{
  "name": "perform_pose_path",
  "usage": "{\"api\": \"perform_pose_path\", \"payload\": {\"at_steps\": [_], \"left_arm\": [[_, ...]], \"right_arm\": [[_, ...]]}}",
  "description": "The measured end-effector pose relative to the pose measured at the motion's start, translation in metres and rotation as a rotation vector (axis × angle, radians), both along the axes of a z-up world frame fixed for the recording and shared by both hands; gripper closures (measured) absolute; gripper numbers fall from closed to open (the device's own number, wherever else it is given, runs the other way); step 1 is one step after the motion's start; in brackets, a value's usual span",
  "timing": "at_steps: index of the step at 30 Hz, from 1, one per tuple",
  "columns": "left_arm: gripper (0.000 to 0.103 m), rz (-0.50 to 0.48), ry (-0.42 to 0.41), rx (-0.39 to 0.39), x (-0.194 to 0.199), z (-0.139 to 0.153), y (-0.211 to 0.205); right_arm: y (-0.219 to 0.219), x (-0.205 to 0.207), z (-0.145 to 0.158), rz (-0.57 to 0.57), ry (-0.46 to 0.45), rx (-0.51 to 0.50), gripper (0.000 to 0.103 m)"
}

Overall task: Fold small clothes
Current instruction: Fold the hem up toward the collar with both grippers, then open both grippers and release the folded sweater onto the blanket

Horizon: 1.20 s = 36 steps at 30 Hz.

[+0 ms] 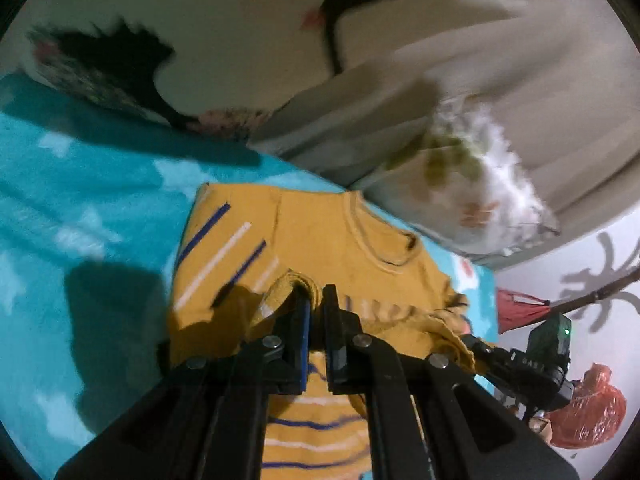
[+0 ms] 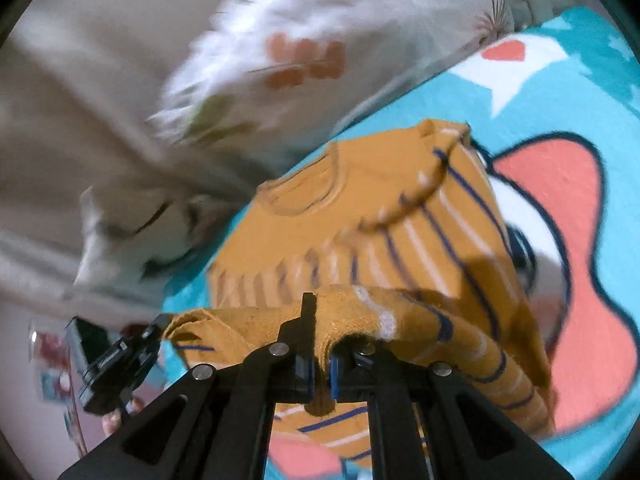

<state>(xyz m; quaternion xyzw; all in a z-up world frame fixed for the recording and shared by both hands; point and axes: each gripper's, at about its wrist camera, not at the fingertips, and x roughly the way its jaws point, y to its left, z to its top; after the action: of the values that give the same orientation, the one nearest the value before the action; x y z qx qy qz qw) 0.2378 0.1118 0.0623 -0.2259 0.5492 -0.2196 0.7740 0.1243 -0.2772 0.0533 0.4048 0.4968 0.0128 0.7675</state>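
Left wrist view: the left gripper [image 1: 316,300] pinches a fold of the mustard striped sweater [image 1: 320,240], which lies beyond its fingers on the teal blanket [image 1: 80,200]. Right gripper [image 2: 320,320] likewise clamps the sweater's hem, cloth draped over its fingers.
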Motion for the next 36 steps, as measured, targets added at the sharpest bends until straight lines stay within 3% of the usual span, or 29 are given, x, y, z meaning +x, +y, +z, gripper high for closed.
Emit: {"api": "perform_pose_path", "payload": {"at_steps": [2,5,7,10,12,16,19,23,30,34,36], "left_arm": [[0.097,-0.016,0.032,0.005,0.011,-0.015,-0.002],[0.082,-0.039,0.065,-0.031,0.018,-0.03,0.003],[0.056,-0.03,0.057,-0.041,0.021,-0.031,0.008],[0.04,-0.016,0.044,-0.067,0.024,-0.027,0.019],[0.038,-0.008,0.045,-0.077,0.025,-0.024,0.026],[0.037,-0.007,0.039,-0.048,0.022,-0.018,0.037],[0.037,-0.012,0.024,0.003,0.012,-0.012,0.042],[0.035,-0.014,0.026,0.062,-0.012,-0.014,0.05],[0.031,-0.05,0.085,0.148,-0.075,-0.035,0.051],[0.031,-0.092,0.117,0.154,-0.099,-0.058,0.036],[0.032,-0.068,0.066,0.151,-0.104,-0.055,0.032]], "right_arm": [[-0.005,0.016,-0.02,-0.033,0.055,0.006,0.094],[-0.012,0.026,-0.04,-0.083,0.094,0.052,0.09],[-0.019,0.03,-0.045,-0.11,0.091,0.083,0.082],[-0.035,0.033,-0.048,-0.182,0.066,0.147,0.068],[-0.048,0.035,-0.051,-0.241,0.048,0.203,0.066],[-0.065,0.039,-0.046,-0.322,0.023,0.194,0.051],[-0.075,0.037,-0.038,-0.35,0.013,0.201,0.048],[-0.088,0.015,-0.02,-0.249,0.014,0.143,0.044],[-0.094,-0.053,-0.01,0.002,0.131,-0.131,0.041],[-0.084,-0.098,-0.033,0.072,0.159,-0.091,0.041],[-0.074,-0.11,-0.04,0.084,0.154,-0.097,0.041]]}}
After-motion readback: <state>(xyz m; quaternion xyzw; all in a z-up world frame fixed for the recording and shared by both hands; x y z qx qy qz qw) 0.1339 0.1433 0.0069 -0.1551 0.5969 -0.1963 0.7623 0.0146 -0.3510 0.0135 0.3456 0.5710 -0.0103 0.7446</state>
